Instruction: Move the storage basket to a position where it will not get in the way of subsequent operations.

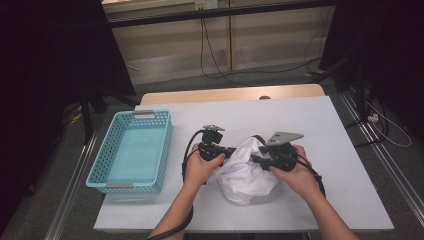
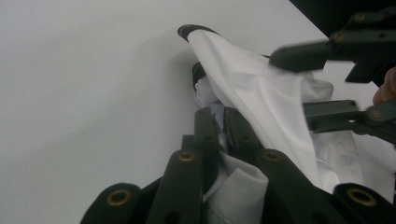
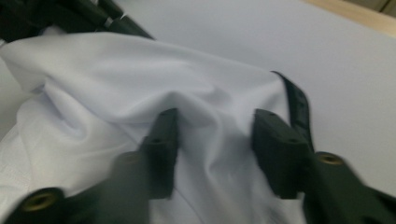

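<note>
While both grippers meet over the white cloth (image 1: 244,170):
left gripper (image 2: 223,122) pinches cloth; right gripper (image 3: 215,133) spread, cloth between.

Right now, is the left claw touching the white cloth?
Touching. In the left gripper view, the left claw has its jaws pinched together on a fold of the white cloth.

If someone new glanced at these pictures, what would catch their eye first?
Most striking is the crumpled white cloth in the middle of the table, with the left gripper shut on a fold and the right gripper's jaws standing apart over it. Next, the turquoise basket at the table's left edge.
</note>
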Action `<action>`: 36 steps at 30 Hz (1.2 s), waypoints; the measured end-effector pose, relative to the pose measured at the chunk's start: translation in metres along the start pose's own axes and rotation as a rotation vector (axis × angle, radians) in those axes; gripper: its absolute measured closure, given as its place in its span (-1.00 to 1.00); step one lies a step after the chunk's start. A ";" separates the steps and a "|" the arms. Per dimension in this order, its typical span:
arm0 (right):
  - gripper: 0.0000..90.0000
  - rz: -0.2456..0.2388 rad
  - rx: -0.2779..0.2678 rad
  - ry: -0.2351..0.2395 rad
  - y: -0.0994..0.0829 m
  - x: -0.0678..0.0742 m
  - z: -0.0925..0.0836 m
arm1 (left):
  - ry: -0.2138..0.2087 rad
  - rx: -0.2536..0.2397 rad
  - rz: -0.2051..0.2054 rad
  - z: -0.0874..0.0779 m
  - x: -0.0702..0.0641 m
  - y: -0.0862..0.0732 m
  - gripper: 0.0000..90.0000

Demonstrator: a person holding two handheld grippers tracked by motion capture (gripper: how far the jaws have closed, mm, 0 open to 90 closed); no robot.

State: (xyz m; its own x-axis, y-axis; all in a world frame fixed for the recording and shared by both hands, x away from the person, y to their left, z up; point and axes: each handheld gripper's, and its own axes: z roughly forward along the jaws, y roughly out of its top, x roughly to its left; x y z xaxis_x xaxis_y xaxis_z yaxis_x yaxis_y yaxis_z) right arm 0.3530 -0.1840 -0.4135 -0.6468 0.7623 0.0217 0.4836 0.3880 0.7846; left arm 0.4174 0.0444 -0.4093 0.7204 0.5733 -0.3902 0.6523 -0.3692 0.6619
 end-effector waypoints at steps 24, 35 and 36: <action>1.00 -0.013 -0.003 -0.016 -0.073 -0.013 -0.050 | 0.045 0.008 -0.012 -0.014 0.001 -0.006 0.88; 1.00 0.022 0.059 -0.033 -0.085 -0.020 -0.060 | -0.007 0.008 0.029 0.000 -0.014 -0.004 0.70; 1.00 0.017 0.074 -0.053 -0.087 -0.021 -0.062 | 0.001 -0.008 0.026 -0.001 -0.013 -0.004 0.63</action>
State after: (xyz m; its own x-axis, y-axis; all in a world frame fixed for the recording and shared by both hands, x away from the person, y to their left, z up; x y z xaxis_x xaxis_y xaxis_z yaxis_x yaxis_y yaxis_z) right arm 0.2886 -0.2660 -0.4438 -0.6074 0.7944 0.0002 0.5374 0.4108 0.7365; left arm 0.4056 0.0393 -0.4059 0.7367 0.5645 -0.3724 0.6316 -0.3776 0.6771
